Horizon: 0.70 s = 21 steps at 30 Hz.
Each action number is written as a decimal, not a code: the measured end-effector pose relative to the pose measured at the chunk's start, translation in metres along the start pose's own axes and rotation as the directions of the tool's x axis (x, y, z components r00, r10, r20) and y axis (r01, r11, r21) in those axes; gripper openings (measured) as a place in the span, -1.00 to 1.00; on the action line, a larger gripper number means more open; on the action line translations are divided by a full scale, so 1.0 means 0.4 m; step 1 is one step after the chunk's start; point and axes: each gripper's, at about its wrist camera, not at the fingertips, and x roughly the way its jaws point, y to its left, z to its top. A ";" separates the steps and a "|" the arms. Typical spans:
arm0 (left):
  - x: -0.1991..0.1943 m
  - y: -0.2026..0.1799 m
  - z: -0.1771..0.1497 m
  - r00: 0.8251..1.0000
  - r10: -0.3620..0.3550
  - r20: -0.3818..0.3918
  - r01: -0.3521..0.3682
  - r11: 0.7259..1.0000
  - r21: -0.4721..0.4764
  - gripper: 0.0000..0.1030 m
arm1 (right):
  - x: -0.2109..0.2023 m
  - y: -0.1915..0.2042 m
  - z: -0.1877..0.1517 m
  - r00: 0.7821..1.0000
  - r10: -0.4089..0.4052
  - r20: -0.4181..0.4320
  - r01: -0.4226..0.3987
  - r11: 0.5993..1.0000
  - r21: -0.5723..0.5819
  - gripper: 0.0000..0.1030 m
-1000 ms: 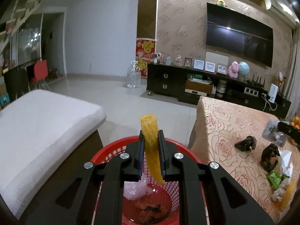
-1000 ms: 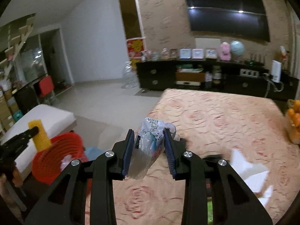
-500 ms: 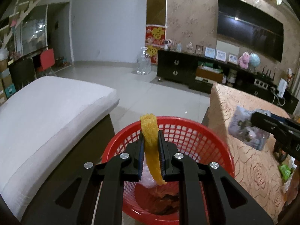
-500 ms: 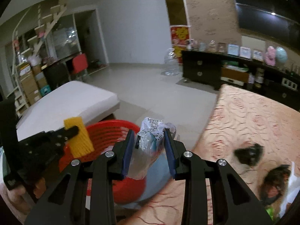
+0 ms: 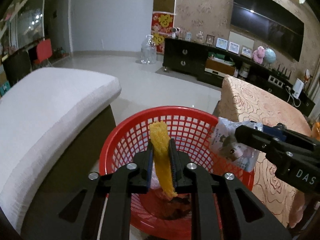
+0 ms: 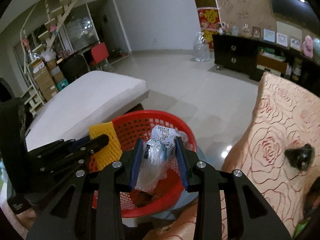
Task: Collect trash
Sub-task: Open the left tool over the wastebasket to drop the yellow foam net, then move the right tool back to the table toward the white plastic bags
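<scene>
A red mesh basket (image 5: 124, 132) stands on the floor between a bench and a table, with scraps at its bottom. My left gripper (image 5: 161, 146) hangs over the basket with a yellow foam net strip (image 5: 159, 130) upright between its pads. Its jaws are opening, and the pads still touch the strip. From the right, my right gripper (image 5: 250, 132) reaches over the rim, shut on a crumpled printed plastic wrapper (image 5: 232, 146). The right wrist view shows the wrapper (image 6: 154, 160) in that gripper (image 6: 160, 142) above the basket (image 6: 186, 128), with the yellow strip (image 6: 108, 148) at left.
A white cushioned bench (image 5: 40, 110) runs along the left of the basket. A table under a rose-patterned cloth (image 5: 260, 110) stands on the right with a dark figurine (image 6: 300, 156) on it. Tiled floor and a black TV cabinet (image 5: 190, 62) lie beyond.
Both grippers have come down over the red basket. The right one swung left from the table with the wrapper to the basket's rim. The yellow strip stays between the left pads.
</scene>
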 end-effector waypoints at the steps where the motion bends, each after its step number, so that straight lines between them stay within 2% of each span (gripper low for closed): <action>1: 0.002 0.000 0.000 1.000 -0.001 -0.003 0.001 1.000 -0.001 -0.50 | 0.002 -0.001 -0.001 1.000 0.005 -0.005 -0.005 1.000 0.003 -0.32; 2: 0.002 0.000 0.000 1.000 -0.001 -0.001 0.001 1.000 0.001 -0.37 | 0.003 -0.004 -0.002 1.000 0.011 -0.007 -0.011 1.000 0.009 -0.27; 3: 0.000 0.001 0.003 1.000 -0.002 0.001 0.002 1.000 0.002 -0.29 | 0.002 -0.006 -0.002 1.000 0.016 -0.008 -0.016 1.000 0.016 -0.13; 4: -0.004 0.002 0.005 1.000 -0.004 0.011 0.004 1.000 -0.001 -0.11 | -0.001 -0.010 -0.001 1.000 0.019 -0.006 -0.019 1.000 0.024 0.00; 5: -0.008 0.001 0.005 1.000 -0.004 0.018 0.004 1.000 -0.003 0.06 | -0.004 -0.014 -0.002 1.000 0.016 -0.002 -0.016 0.999 0.033 0.03; 7: -0.016 0.000 0.008 0.999 0.006 0.037 -0.005 1.000 -0.007 0.25 | -0.013 -0.020 -0.003 1.000 0.010 0.004 -0.010 0.999 0.038 0.08; 14: -0.037 0.015 0.016 0.996 0.015 0.084 -0.010 0.998 -0.054 0.44 | -0.046 -0.044 -0.018 0.999 -0.033 0.015 0.032 0.999 0.037 0.09; 21: -0.075 0.012 0.023 0.986 0.013 0.168 -0.001 0.997 -0.074 0.59 | -0.090 -0.051 -0.048 0.993 -0.107 0.049 0.107 0.994 0.019 0.28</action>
